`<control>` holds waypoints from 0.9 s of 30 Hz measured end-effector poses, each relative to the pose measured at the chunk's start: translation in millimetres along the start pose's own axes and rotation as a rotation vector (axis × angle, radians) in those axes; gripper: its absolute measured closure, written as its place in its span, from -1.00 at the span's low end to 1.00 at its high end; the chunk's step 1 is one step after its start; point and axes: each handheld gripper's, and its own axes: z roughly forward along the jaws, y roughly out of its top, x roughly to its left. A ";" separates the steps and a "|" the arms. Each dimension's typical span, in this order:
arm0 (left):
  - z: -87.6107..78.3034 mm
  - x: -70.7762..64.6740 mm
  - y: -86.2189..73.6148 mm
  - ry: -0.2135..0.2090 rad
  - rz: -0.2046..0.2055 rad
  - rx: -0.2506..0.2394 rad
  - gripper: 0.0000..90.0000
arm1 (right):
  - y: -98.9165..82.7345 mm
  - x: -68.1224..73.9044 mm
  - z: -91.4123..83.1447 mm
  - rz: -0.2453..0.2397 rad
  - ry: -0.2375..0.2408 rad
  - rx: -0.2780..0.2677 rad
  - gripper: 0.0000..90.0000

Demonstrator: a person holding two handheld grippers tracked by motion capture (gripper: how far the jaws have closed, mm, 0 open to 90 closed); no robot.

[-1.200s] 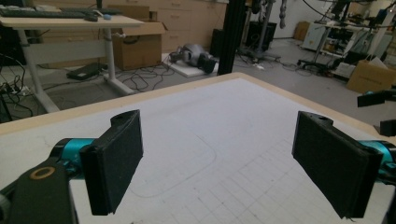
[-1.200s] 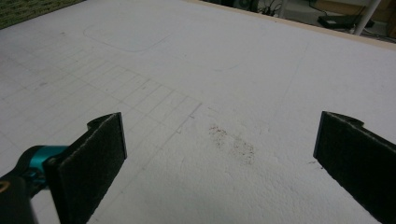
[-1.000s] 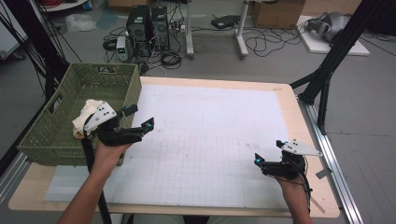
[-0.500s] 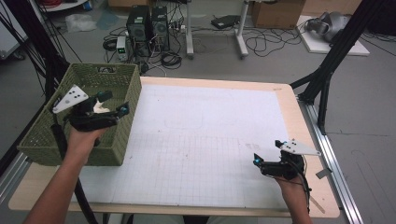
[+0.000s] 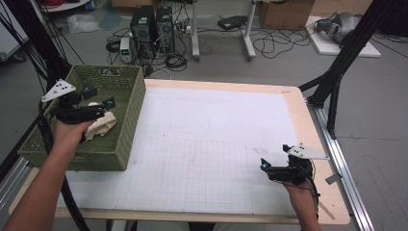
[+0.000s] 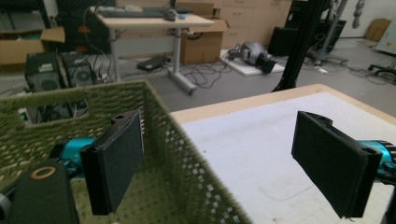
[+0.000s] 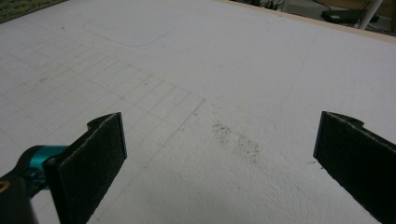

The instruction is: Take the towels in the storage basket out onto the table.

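Note:
A green woven basket (image 5: 126, 144) stands at the table's left edge with a crumpled cream cloth (image 5: 104, 125) lying inside it. My left gripper (image 5: 101, 97) hovers over the basket, above the cloth, open and holding nothing. In the left gripper view the left gripper (image 6: 224, 154) has its jaws wide apart, one over the basket's inside (image 6: 187, 168) and one past its right wall. My right gripper (image 5: 273, 156) rests low at the table's front right. It is open, and between the right gripper's (image 7: 219, 158) jaws lies just the white mat.
A white gridded mat (image 5: 211, 144) covers most of the wooden table (image 5: 315, 149). A faint dark smudge (image 7: 238, 140) marks the mat ahead of the right gripper. Black frame posts (image 5: 346, 57) rise at the table's far right, and computers and cables (image 5: 154, 29) sit on the floor beyond.
My left gripper has moved left, from beside the basket's right wall to over the basket's inside. The cloth lies in the basket. The right gripper has stayed put.

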 end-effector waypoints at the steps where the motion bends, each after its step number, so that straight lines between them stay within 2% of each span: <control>1: 0.0 0.0 0.0 0.000 0.000 0.000 -0.62 | 0.1 0.0 0.0 -0.001 0.001 0.000 -0.97; 12: 16.5 35.9 -18.4 0.113 -0.044 0.146 -0.62 | -0.3 0.2 0.8 0.000 0.001 0.009 -0.97; 13: 19.5 40.3 -22.7 0.122 -0.046 0.176 -0.62 | -0.4 0.2 1.0 0.001 0.001 0.010 -0.97; 15: 21.2 42.3 -25.3 0.129 -0.049 0.193 -0.62 | -0.4 -0.1 1.4 -0.002 0.001 0.009 -0.97; 18: 25.6 48.5 -33.2 0.157 -0.053 0.249 -0.61 | -0.2 -0.1 1.7 -0.004 0.003 0.007 -0.97; 19: 28.6 53.4 -37.8 0.177 -0.075 0.290 -0.61 | -0.3 -0.1 1.8 -0.004 0.003 0.007 -0.97; 21: 30.3 55.3 -39.1 0.186 -0.083 0.305 -0.61 | -0.5 0.1 1.7 0.001 0.003 0.009 -0.97; 22: 34.4 57.8 -41.6 0.205 -0.084 0.344 -0.61 | -0.6 0.2 2.0 0.003 0.004 0.010 -0.97; 23: 34.4 57.8 -41.6 0.205 -0.084 0.344 -0.60 | -0.6 -0.1 2.2 -0.002 0.004 0.009 -0.97; 27: 43.3 61.5 -49.7 0.251 -0.085 0.438 -0.59 | -0.5 0.5 3.1 0.002 0.005 0.016 -0.97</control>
